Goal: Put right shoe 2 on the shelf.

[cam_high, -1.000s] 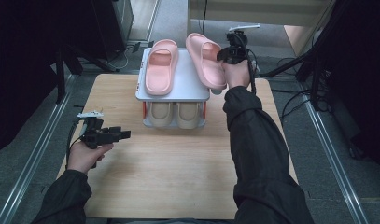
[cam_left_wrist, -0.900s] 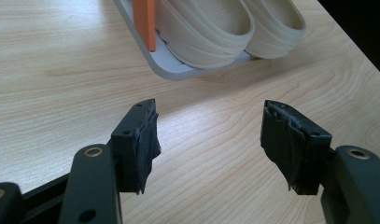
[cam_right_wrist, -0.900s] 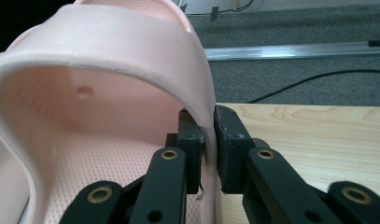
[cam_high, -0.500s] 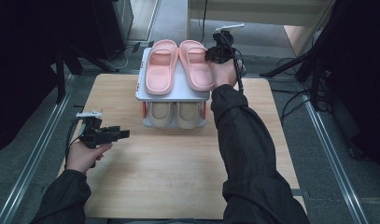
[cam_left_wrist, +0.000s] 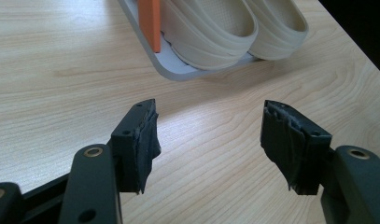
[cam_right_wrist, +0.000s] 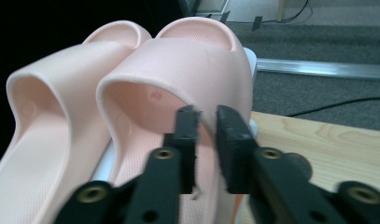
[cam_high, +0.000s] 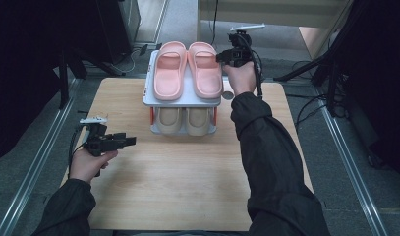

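Two pink slippers lie side by side on the top shelf of a grey two-level rack (cam_high: 147, 97): the left one (cam_high: 169, 69) and the right one (cam_high: 205, 69). At the right slipper's far outer side, my right gripper (cam_high: 222, 56) is shut on the strap; in the right gripper view the narrow jaws (cam_right_wrist: 206, 122) pinch the strap's edge (cam_right_wrist: 197, 60). Those jaws have just been closing, with the strap between them. My left gripper (cam_high: 131, 141) hovers low over the table, left of the rack. It is open with nothing between its jaws (cam_left_wrist: 208, 144).
A pair of beige slippers (cam_high: 184, 120) sits on the rack's lower tray (cam_left_wrist: 178, 72), beside an orange post (cam_left_wrist: 150, 23). The wooden table (cam_high: 187, 187) has free room in front. Metal rails (cam_high: 40, 152) run along both sides, with cables (cam_high: 310, 105) on the floor.
The right pink slipper, held tilted over the rack's right edge a second ago, now lies flat beside the left one. The right gripper shifted slightly left. The left gripper stayed put.
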